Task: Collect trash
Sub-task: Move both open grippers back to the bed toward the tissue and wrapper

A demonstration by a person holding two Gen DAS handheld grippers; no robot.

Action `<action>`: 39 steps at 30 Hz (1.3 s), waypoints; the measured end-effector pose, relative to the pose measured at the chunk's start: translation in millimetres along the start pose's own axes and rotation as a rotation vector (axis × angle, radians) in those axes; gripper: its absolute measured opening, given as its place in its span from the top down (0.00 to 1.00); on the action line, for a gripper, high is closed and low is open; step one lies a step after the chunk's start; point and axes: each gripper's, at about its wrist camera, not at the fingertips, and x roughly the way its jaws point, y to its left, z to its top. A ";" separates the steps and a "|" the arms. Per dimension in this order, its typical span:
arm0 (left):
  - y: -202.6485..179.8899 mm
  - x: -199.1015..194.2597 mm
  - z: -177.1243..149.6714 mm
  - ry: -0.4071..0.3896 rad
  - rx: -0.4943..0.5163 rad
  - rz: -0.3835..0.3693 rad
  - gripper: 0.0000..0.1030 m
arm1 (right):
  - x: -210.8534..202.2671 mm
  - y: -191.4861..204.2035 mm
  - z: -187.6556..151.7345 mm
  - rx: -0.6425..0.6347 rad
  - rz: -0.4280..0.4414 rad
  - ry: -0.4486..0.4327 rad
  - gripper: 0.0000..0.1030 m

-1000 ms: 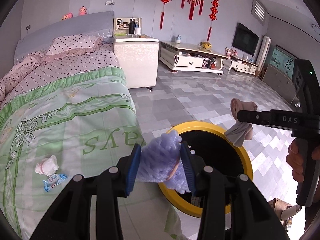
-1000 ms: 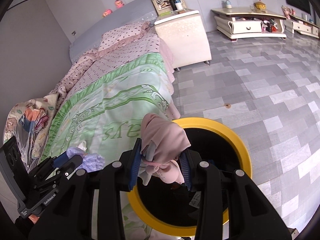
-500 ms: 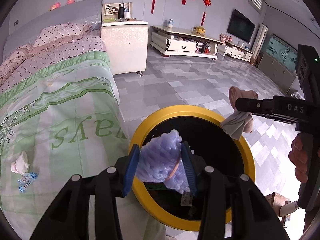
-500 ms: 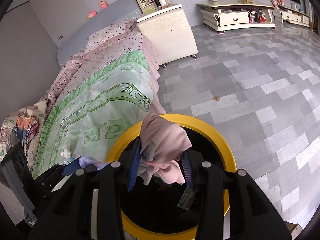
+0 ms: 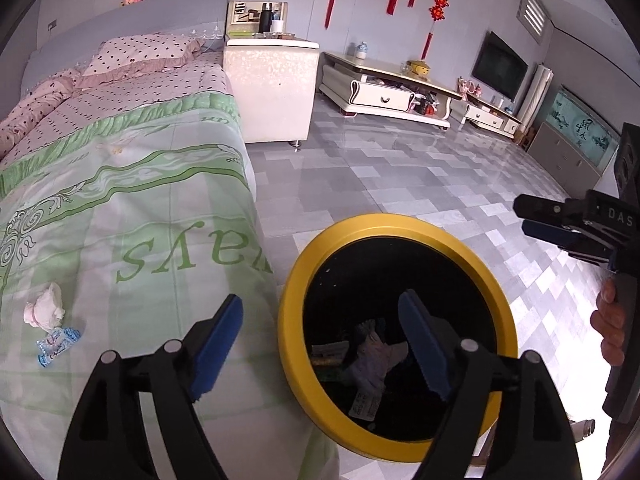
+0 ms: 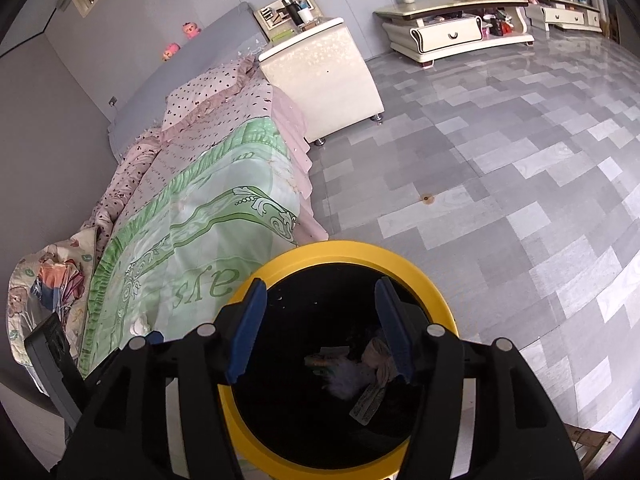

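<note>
A black bin with a yellow rim (image 5: 304, 276) stands on the floor beside the bed; it also shows in the right wrist view (image 6: 424, 276). My left gripper (image 5: 320, 344) is open and empty above the bin's near-left rim. My right gripper (image 6: 320, 328) is open and empty over the bin mouth; it shows from the side in the left wrist view (image 5: 532, 216). A purple foam net (image 5: 372, 360) and a pink cloth (image 6: 380, 356) lie inside the bin. A crumpled white tissue (image 5: 44, 310) and a blue wrapper (image 5: 58, 340) lie on the bed.
The bed with a green and white cover (image 5: 132, 216) fills the left. A white nightstand (image 5: 272, 88) stands past it. A low TV cabinet (image 5: 384, 92) lines the far wall. Grey tiled floor (image 6: 500, 168) spreads to the right.
Both grippers have opened. The purple foam net dropped from the left one and the pink cloth from the right one into the bin.
</note>
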 end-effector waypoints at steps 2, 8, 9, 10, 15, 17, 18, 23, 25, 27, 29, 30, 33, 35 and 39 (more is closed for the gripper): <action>9.7 -1.3 -0.7 0.000 -0.014 0.018 0.25 | -1.5 5.8 -2.3 -0.016 0.017 0.006 0.47; 50.6 -7.9 -2.5 0.001 -0.047 0.086 0.25 | 1.0 35.7 -9.9 -0.069 0.042 0.027 0.47; 58.2 -8.6 -3.0 0.001 -0.054 0.100 0.25 | 2.8 41.7 -11.2 -0.077 0.047 0.033 0.47; 68.7 -9.6 -3.8 0.003 -0.063 0.118 0.25 | 4.6 47.7 -12.7 -0.085 0.054 0.040 0.47; 115.7 -13.6 -8.0 0.010 -0.097 0.197 0.25 | 17.5 82.1 -20.1 -0.150 0.077 0.071 0.47; 135.0 -15.1 -10.3 0.016 -0.110 0.230 0.25 | 25.1 99.0 -24.2 -0.183 0.089 0.086 0.46; 143.7 -16.1 -11.3 0.017 -0.113 0.246 0.25 | 28.2 105.0 -25.9 -0.196 0.094 0.092 0.46; 187.2 -18.9 -13.9 0.027 -0.142 0.313 0.25 | 51.0 142.0 -34.6 -0.267 0.109 0.132 0.46; 198.6 -19.3 -15.4 0.032 -0.152 0.327 0.25 | 61.8 157.3 -39.1 -0.295 0.116 0.151 0.46; 209.9 -18.0 -16.6 0.037 -0.155 0.340 0.25 | 72.8 172.0 -43.8 -0.325 0.118 0.169 0.46; 221.6 -15.0 -17.5 0.043 -0.158 0.351 0.25 | 83.6 184.6 -47.1 -0.347 0.124 0.188 0.46; 226.3 -13.1 -17.9 0.046 -0.163 0.354 0.25 | 88.9 189.7 -49.2 -0.357 0.127 0.196 0.46; 239.8 -7.6 -19.1 0.059 -0.181 0.358 0.25 | 103.0 203.5 -54.5 -0.381 0.136 0.221 0.46; 247.9 -3.0 -20.9 0.067 -0.186 0.360 0.25 | 114.4 214.9 -58.4 -0.404 0.144 0.236 0.46; 260.2 6.4 -24.4 0.088 -0.184 0.361 0.26 | 137.4 237.6 -66.6 -0.461 0.153 0.268 0.46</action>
